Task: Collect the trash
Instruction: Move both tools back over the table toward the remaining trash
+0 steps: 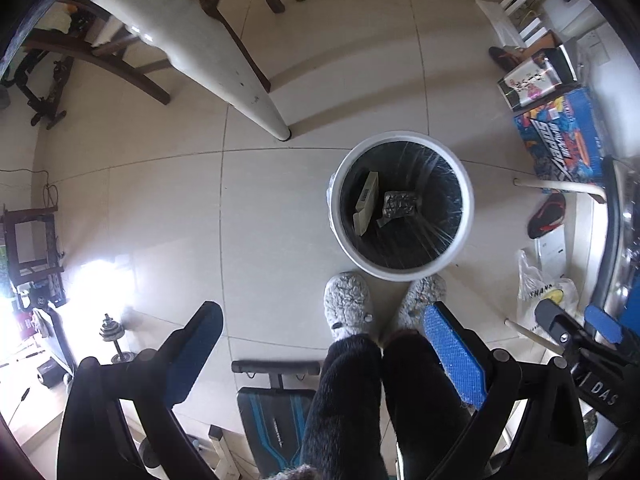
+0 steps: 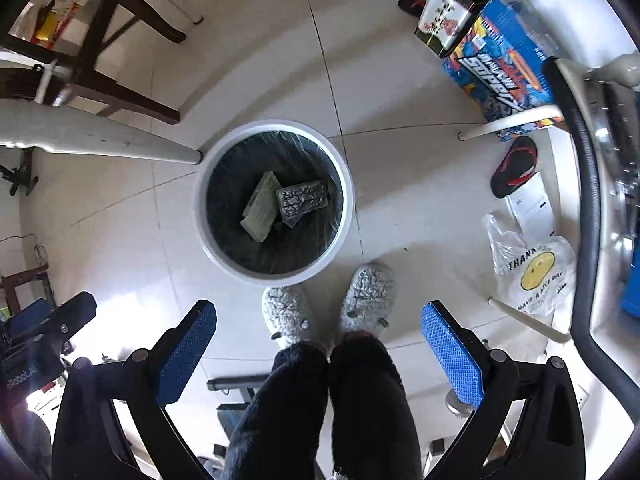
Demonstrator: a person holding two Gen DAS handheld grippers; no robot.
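A white round bin (image 1: 466, 184) (image 2: 200, 208) with a black liner stands on the tiled floor. Inside lie a pale flat carton (image 1: 366, 204) (image 2: 262, 206) and a crumpled silver wrapper (image 1: 400, 202) (image 2: 302, 198). Both grippers point straight down, high above the floor. My left gripper (image 1: 322, 320) is open with nothing between its blue pads. My right gripper (image 2: 318, 316) is open wide and empty too; it also shows at the right edge of the left wrist view (image 1: 576, 320). The left gripper (image 2: 52, 316) shows at the left edge of the right wrist view.
A person's grey fluffy slippers (image 1: 348, 312) (image 2: 368, 296) stand just below the bin. A white table leg (image 1: 276, 128) (image 2: 188, 156) stands beside it. A blue printed box (image 1: 560, 140) (image 2: 504, 68), a red-black sandal (image 2: 514, 166), a smiley plastic bag (image 2: 532, 268), a weight bench (image 1: 272, 408) and a dumbbell (image 1: 114, 336) lie around.
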